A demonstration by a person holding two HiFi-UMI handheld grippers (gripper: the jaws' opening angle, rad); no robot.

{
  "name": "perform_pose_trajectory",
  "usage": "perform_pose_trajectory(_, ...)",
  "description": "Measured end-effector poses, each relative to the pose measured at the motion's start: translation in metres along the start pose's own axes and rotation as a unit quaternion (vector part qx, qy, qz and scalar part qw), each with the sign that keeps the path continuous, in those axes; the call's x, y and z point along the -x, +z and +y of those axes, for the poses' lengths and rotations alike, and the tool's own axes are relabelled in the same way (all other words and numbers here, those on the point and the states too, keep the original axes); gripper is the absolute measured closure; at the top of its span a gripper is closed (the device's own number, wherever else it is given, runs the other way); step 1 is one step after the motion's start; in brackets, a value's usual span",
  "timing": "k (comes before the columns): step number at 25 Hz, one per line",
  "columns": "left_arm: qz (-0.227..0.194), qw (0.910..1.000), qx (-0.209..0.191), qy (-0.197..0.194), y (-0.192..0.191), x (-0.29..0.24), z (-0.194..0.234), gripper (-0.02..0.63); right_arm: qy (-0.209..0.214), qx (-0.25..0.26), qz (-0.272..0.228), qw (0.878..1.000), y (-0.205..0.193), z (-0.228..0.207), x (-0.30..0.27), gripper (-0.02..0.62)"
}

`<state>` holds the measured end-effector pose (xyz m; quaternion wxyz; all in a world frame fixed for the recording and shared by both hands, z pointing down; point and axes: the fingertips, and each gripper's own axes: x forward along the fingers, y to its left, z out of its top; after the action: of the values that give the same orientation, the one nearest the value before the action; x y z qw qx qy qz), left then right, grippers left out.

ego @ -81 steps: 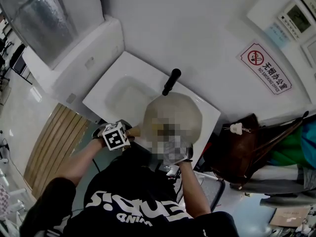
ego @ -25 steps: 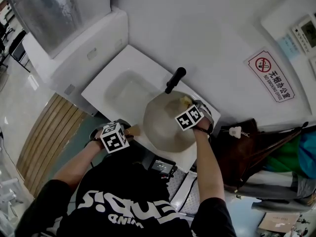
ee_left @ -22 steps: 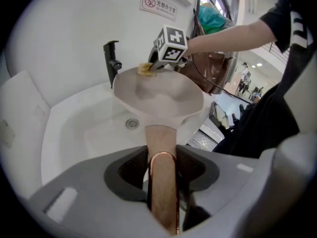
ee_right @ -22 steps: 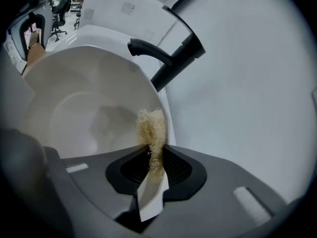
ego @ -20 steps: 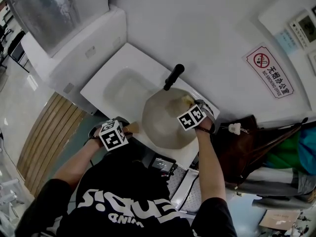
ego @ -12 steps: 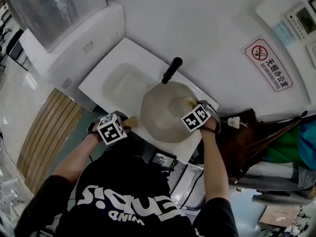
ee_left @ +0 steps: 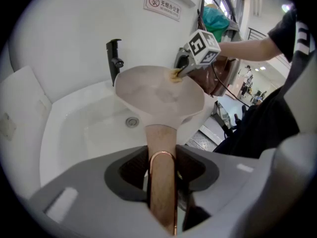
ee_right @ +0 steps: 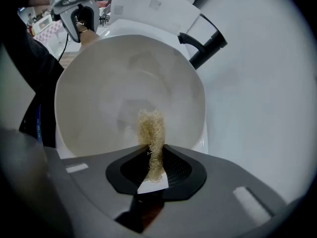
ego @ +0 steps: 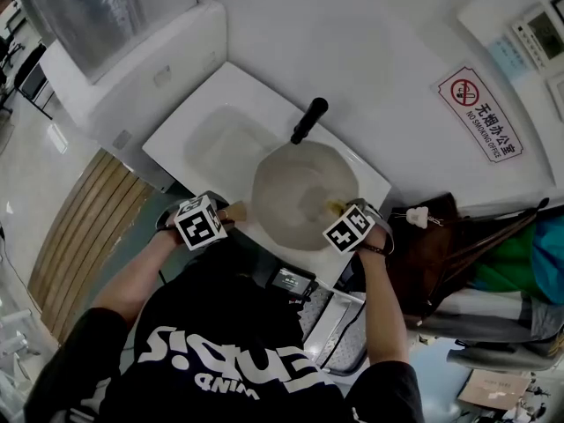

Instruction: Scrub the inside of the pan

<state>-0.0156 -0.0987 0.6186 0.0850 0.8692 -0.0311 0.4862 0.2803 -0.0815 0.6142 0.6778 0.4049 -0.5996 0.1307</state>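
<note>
There is one pan [ego: 295,188], cream-coloured and round, held over the right end of the one white sink [ego: 220,144], just in front of the single black faucet [ego: 308,119]. Two grippers are at work. The left gripper [ee_left: 161,175] has its jaws pressed against both sides of the pan's one wooden handle [ee_left: 161,143] and carries the pan by it. The right gripper [ee_right: 154,167] pinches one pale fibre scrubber [ee_right: 150,130], whose free end lies on the inner wall of the pan, close to the rim on the person's side. On the wall hangs one no-smoking sign [ego: 480,115]. Compared with one second ago, the scrubber has moved from the far side of the pan, near the faucet, to the near right edge, while the left gripper has kept its place on the handle.
</note>
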Motion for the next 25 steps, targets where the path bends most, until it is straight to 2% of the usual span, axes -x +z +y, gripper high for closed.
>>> perform_pose_trajectory(6, 0.000, 1.0000, 0.006, -0.002, -0.001, -0.002, -0.002, 0.439, 0.044, 0.013, 0.001, 0.999, -0.004, 0.037, 0.007, 0.523)
perform_pose_trajectory(14, -0.002, 0.9999, 0.013, -0.002, -0.001, -0.004, -0.004, 0.440, 0.130, 0.047, -0.002, 0.990, 0.015, 0.087, 0.010, 0.523)
perform_pose_trajectory(20, -0.004, 0.9998, 0.021, -0.005, -0.002, -0.006, -0.005, 0.440, 0.190, 0.072, -0.019, 0.979, 0.040, 0.121, 0.009, 0.523)
perform_pose_trajectory(25, -0.007, 0.9996, 0.026, -0.008, -0.002, -0.007, -0.006, 0.440, 0.235, 0.072, -0.039, 0.968, 0.067, 0.141, 0.004, 0.523)
